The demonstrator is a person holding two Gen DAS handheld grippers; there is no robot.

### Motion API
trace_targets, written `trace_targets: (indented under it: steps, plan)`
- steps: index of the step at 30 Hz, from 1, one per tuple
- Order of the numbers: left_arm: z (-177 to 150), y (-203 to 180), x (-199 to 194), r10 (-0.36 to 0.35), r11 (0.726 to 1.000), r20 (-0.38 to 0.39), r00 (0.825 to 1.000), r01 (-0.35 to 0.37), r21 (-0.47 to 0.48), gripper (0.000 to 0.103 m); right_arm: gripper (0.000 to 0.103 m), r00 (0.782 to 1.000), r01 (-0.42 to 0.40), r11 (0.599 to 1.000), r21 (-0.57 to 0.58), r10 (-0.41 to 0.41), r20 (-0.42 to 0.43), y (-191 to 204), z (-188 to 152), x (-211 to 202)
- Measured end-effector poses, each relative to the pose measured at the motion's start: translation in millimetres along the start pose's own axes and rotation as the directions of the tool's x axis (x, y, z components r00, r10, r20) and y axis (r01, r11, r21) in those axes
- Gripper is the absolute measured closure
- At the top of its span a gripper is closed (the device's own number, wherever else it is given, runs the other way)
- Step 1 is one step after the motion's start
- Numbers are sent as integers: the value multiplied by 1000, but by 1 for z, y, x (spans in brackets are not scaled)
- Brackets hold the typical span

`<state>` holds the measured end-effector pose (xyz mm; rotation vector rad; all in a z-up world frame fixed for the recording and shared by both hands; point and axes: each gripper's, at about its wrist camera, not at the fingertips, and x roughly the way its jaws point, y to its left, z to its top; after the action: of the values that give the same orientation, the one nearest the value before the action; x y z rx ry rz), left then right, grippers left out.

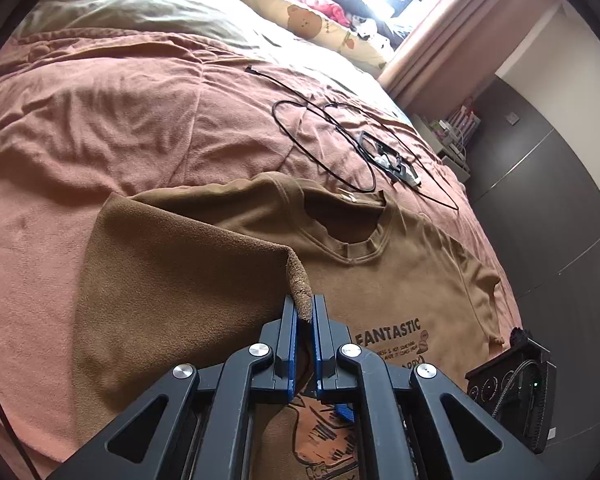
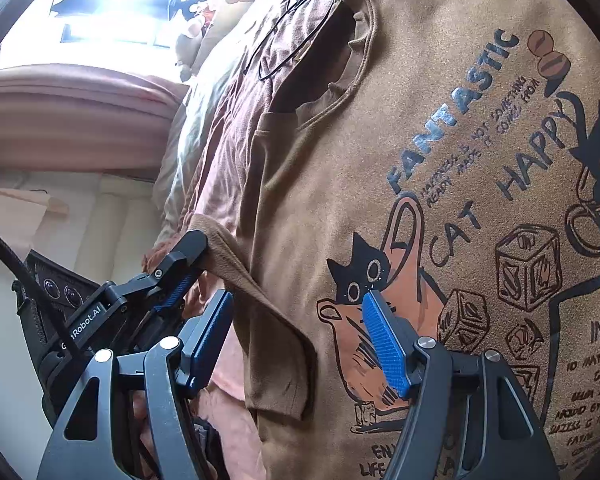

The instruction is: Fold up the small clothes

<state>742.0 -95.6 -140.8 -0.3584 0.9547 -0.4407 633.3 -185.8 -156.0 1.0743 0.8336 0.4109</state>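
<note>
- The bed (image 1: 100, 92), under a pink cover, carried everything; a black cable (image 1: 324, 148) lay looped toward 12 o'clock of the shirt's collar.
- The brown T-shirt (image 1: 400, 264) lay print-up on the bed, its left side lifted and drawn over the chest toward 3 o'clock.
- The left hand-held gripper (image 1: 303, 312) was pressed together, pinching that raised edge.
- The right hand-held gripper (image 2: 300, 320) hung spread over the cat print, holding nothing; the other sleeve lay beside its left finger.
- Judged step: the 1st side fold. Next, lay the flap flat, release, then fold the opposite sleeve.
</note>
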Motion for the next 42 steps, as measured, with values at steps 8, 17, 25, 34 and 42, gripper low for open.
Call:
trace_targets:
  steps: [8,17,25,34,42]
  plan:
    - [-1,21,-10,84,996,-19,996,-84,-14,74,37,1000,-11,1000,-22,10,-30,5,2,13]
    - [-16,79,-40,227,970,-45,973,-230,-75,74,47,999,-14,996,-84,10,-47,18,1,37]
    - [-38,117,-43,258,957,-92,962,-267,-112,74,63,993,60,987,-150,-74,-89,30,1,65]
    - [-65,126,-39,236,960,-147,961,-254,-115,74,96,987,73,987,-145,-92,-132,31,-5,73]
    - [-82,119,-49,218,965,-146,965,-235,-118,74,102,987,81,987,-138,-99,-126,32,-7,48]
